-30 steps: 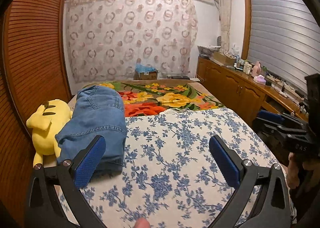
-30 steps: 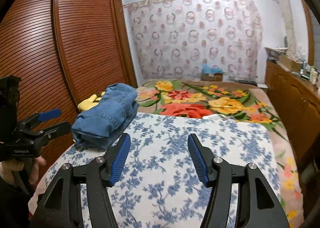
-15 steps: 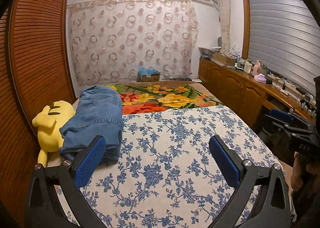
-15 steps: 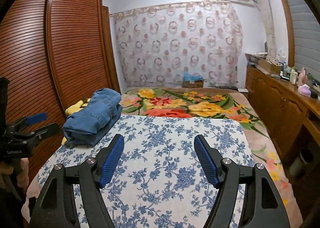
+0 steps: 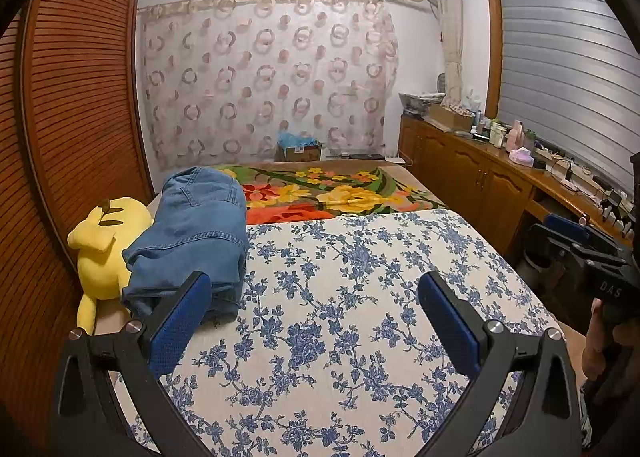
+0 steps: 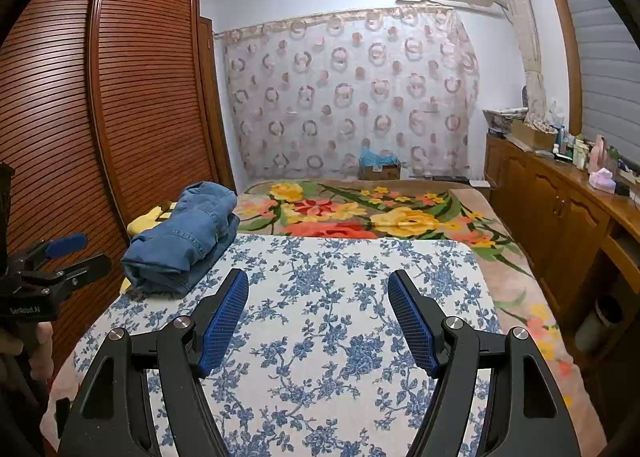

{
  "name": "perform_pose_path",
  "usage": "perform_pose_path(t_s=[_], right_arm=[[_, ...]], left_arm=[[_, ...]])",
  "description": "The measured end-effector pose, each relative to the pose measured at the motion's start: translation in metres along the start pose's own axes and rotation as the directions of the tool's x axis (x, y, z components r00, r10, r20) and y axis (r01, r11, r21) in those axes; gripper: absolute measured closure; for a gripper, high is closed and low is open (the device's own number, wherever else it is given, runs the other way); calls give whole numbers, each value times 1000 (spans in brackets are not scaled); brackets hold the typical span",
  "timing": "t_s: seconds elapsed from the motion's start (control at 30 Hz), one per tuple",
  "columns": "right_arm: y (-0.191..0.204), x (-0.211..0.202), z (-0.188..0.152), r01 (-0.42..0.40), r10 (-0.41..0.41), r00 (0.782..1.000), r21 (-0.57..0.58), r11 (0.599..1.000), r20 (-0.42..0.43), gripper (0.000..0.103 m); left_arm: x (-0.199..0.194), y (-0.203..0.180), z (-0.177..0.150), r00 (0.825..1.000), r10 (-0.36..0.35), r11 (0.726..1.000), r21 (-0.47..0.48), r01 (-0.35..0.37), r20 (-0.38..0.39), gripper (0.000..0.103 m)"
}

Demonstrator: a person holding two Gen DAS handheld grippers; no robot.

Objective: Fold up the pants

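The folded blue jeans [image 5: 192, 233] lie in a thick stack at the left edge of the bed, partly on the white and blue floral sheet [image 5: 360, 317]. They also show in the right wrist view [image 6: 184, 241]. My left gripper [image 5: 314, 321] is open and empty, held back above the near part of the sheet, to the right of the jeans. My right gripper [image 6: 318, 317] is open and empty, above the middle of the sheet, apart from the jeans. Each gripper shows at the edge of the other's view.
A yellow plush toy [image 5: 100, 245] lies against the jeans by the brown slatted wardrobe [image 6: 120, 117]. A bright flowered blanket [image 6: 380, 213] covers the far bed. A wooden cabinet [image 5: 480, 181] with bottles stands along the right wall. A cardboard box [image 6: 380, 169] sits by the curtain.
Both grippers have drawn back and up from the bed, so the jeans look smaller and farther away. Both stay open and empty.
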State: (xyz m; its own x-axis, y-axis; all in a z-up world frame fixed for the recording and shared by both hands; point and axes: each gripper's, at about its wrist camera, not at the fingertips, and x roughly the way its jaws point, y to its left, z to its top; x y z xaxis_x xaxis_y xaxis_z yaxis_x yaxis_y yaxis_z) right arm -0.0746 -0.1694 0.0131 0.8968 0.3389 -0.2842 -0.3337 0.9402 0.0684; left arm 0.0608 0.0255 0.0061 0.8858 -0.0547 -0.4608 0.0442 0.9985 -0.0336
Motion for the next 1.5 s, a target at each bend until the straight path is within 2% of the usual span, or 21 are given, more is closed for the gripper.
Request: perform_pose_path(t_s=[1.5], right_arm=[[0,0,-1,-4,4,1000,-3,1000,21,29]], left_arm=[[-12,2,-1,1000,-6,1000,-1,6,13,0]])
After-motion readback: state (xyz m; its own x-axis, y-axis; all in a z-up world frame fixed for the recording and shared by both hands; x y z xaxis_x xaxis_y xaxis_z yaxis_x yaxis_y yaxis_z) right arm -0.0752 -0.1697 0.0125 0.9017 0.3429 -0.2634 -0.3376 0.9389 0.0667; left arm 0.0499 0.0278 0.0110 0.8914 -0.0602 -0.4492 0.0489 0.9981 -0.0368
